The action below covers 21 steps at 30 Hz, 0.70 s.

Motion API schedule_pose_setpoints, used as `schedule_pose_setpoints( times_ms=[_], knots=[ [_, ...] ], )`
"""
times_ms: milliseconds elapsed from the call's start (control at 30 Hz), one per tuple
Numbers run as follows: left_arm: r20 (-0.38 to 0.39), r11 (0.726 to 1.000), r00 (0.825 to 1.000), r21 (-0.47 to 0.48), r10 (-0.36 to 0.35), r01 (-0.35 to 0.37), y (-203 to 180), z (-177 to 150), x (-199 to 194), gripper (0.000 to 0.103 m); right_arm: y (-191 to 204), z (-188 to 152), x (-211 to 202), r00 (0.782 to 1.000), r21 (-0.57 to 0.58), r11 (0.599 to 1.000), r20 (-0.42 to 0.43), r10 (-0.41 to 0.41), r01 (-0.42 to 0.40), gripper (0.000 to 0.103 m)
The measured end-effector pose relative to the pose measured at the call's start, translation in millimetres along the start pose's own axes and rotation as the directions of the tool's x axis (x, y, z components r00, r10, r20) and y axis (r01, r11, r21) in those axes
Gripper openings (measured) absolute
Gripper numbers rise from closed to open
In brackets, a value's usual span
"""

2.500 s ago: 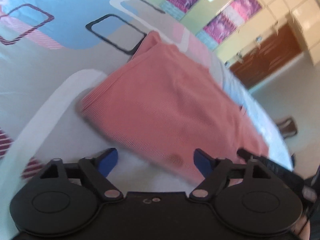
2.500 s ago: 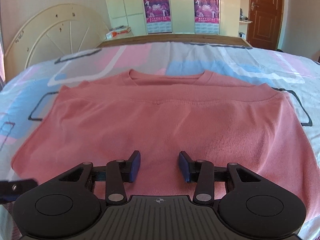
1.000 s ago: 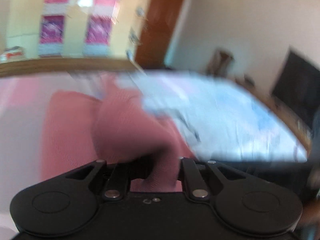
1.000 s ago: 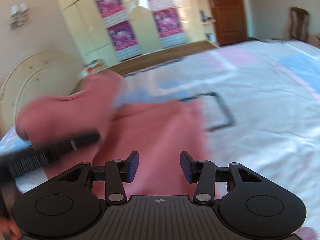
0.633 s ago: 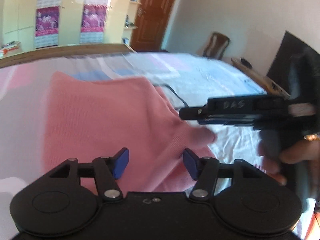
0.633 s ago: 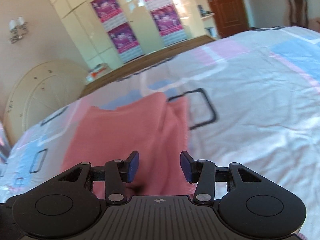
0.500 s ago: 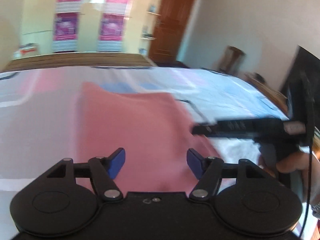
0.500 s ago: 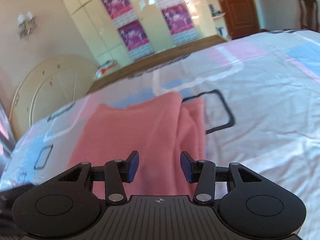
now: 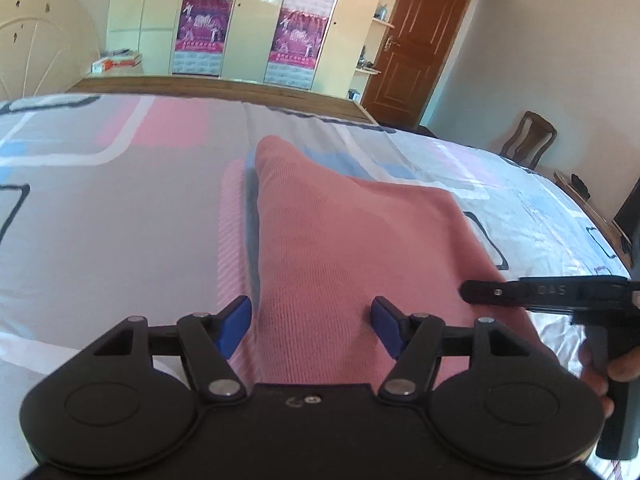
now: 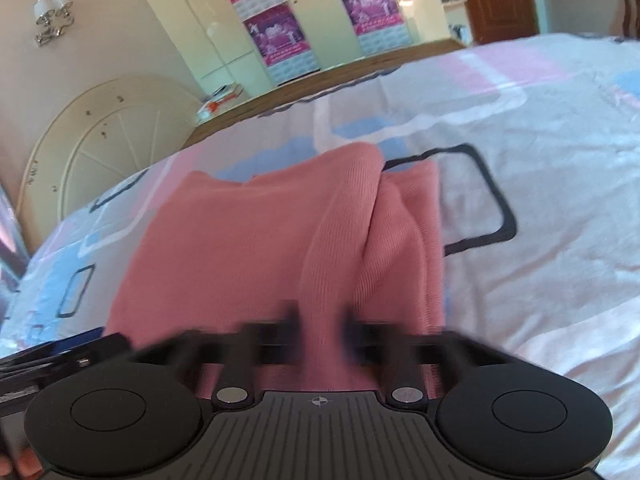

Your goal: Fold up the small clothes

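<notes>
left gripper hung wide open & empty; right gripper blurred, pinching pink shirt's fold ridge, lower centre, prob to flatten it.

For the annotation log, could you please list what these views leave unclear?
- Right gripper: fingers motion-blurred in the right wrist view, so whether they grip the shirt cannot be told.
- Shirt's near edge: hidden behind the left gripper body in the left wrist view.

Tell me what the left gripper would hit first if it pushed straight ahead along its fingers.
Most likely the folded pink shirt: the left gripper is open with the knit lying right between and ahead of its fingers. Past that is only the bedsheet. The height above the cloth is unclear.
</notes>
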<state>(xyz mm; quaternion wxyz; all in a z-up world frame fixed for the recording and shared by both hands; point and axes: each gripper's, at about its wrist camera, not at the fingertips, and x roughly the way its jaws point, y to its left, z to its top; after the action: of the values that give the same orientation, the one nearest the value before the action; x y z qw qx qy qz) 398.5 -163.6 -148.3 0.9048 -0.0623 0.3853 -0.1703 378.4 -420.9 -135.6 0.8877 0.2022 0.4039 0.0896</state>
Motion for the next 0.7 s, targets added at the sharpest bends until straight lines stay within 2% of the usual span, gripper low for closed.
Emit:
schedule_pose_setpoints(
  times_ms=[100, 233, 300, 367, 433, 500, 567, 600, 700],
  knots=[
    [0.001, 1.000, 1.000, -0.021, -0.004, 0.004, 4, 2, 2, 0.064, 6, 1, -6, 0.999, -0.017, 1.000, 0.030, -0.020, 0.020, 0.011],
    [0.026, 0.999, 0.999, -0.020, -0.031, 0.032, -1, 9, 2, 0.064, 23, 7, -32, 0.988, -0.108, 0.992, 0.142, -0.054, 0.070, 0.011],
    [0.032, 0.998, 0.998, -0.015, -0.059, 0.060, -6, 11, 2, 0.064, 23, 8, -41, 0.982, -0.130, 0.986, 0.171, -0.078, 0.101, 0.011],
    [0.024, 0.997, 0.997, -0.004, -0.076, 0.076, -12, 8, 5, 0.065, 12, 5, -47, 0.979, -0.091, 0.987, 0.164, -0.119, 0.135, 0.011],
    [-0.013, 0.998, 0.998, 0.017, -0.056, 0.056, -17, 1, 16, 0.068, -9, -3, -36, 0.989, -0.007, 0.991, 0.069, -0.133, 0.133, 0.011],
    [-0.028, 0.999, 0.999, 0.031, -0.033, 0.033, -16, -5, 23, 0.072, -23, -11, -25, 0.990, 0.045, 0.989, 0.022, -0.140, 0.139, 0.011],
    [-0.043, 0.999, 0.998, -0.026, -0.048, 0.047, -7, -6, 25, 0.072, -20, -12, -32, 0.990, 0.049, 0.991, 0.059, -0.126, 0.123, 0.013],
    [-0.048, 0.998, 0.997, -0.044, -0.053, 0.051, -4, -5, 25, 0.072, -18, -11, -36, 0.990, 0.051, 0.991, 0.072, -0.123, 0.120, 0.019],
    [-0.049, 0.998, 0.997, -0.032, -0.052, 0.050, -3, -4, 23, 0.071, -17, -9, -51, 0.988, 0.053, 0.991, 0.088, -0.127, 0.123, 0.022]
  ],
)
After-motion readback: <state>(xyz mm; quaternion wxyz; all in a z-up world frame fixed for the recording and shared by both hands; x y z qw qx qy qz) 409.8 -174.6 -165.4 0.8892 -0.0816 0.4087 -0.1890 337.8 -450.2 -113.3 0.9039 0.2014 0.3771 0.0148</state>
